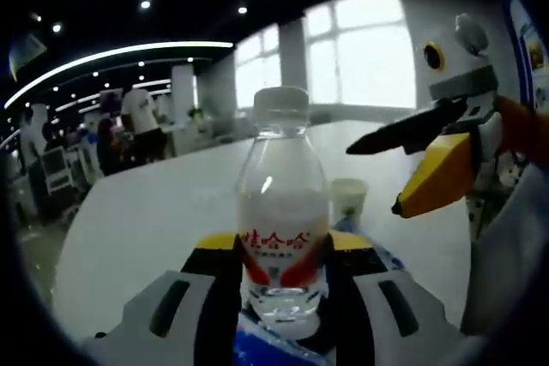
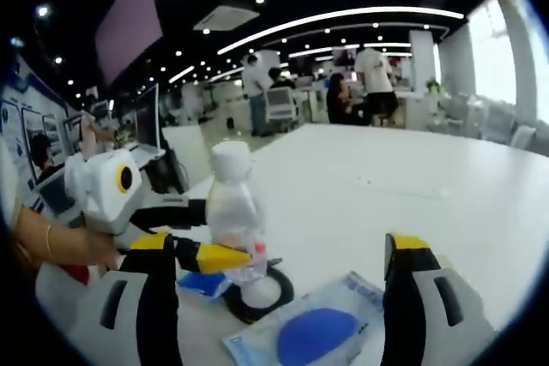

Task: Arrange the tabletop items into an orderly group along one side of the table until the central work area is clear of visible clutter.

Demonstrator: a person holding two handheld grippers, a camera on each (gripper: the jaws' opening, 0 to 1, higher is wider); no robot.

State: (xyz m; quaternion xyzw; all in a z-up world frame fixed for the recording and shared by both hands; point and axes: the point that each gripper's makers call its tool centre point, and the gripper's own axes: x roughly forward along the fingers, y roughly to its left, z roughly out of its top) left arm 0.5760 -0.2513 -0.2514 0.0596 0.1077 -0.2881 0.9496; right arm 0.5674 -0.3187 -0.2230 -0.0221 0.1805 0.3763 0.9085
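Left gripper pinches water bottle upright, on black ring base. Right gripper spread, empty, over packet. Step: relocating bottle. Next: carry toward table edge, beside paper cup.

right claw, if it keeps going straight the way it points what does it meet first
Probably the clear packet with the blue pad, lying on the table between the open right claw's jaws. Beyond it the tabletop looks bare, though depth is unclear.

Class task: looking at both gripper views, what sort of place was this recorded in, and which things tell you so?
Most likely an open-plan office. A long white table runs through a big room with curved ceiling light strips, desk monitors and people gathered at workstations behind.
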